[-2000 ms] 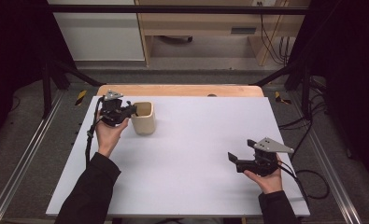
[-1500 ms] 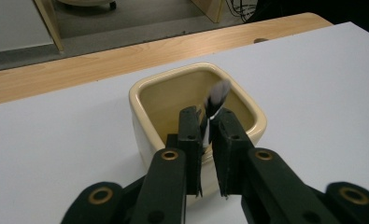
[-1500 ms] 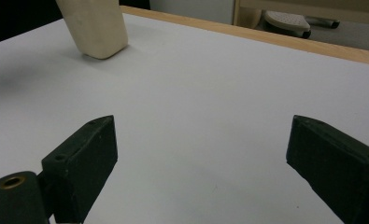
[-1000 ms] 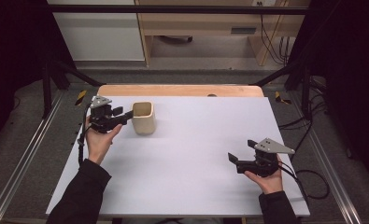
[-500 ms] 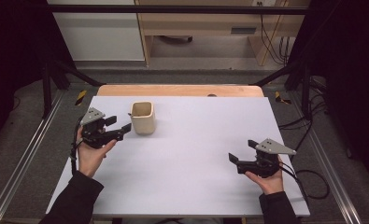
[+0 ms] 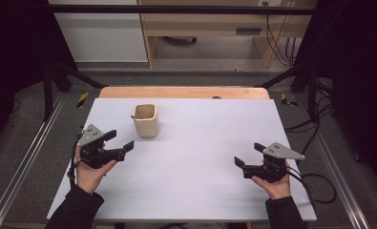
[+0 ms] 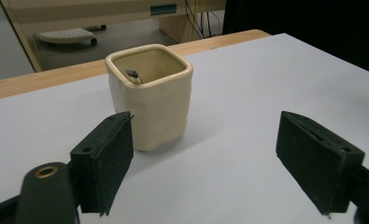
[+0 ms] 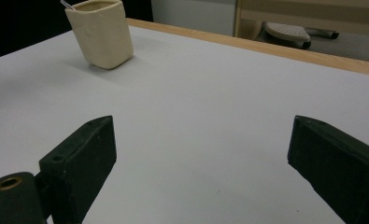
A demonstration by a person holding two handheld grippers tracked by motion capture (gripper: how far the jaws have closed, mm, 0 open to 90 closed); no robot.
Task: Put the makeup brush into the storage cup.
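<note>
Now we hold the left tongs point(image 6: 119, 140) with jaws apart, near the cream cup point(image 6: 145, 120) on the bench point(image 6: 195, 157). Our right tongs point(image 6: 246, 156) also gape, well apart from it.

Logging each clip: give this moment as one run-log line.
left gripper: open, near cup | right gripper: open, apart | cup: upright on table, thin item inside

A cream cup point(image 6: 145, 120) was seen on a white table point(image 6: 200, 167) edged in light wood; both grippers' jaws were black.
</note>
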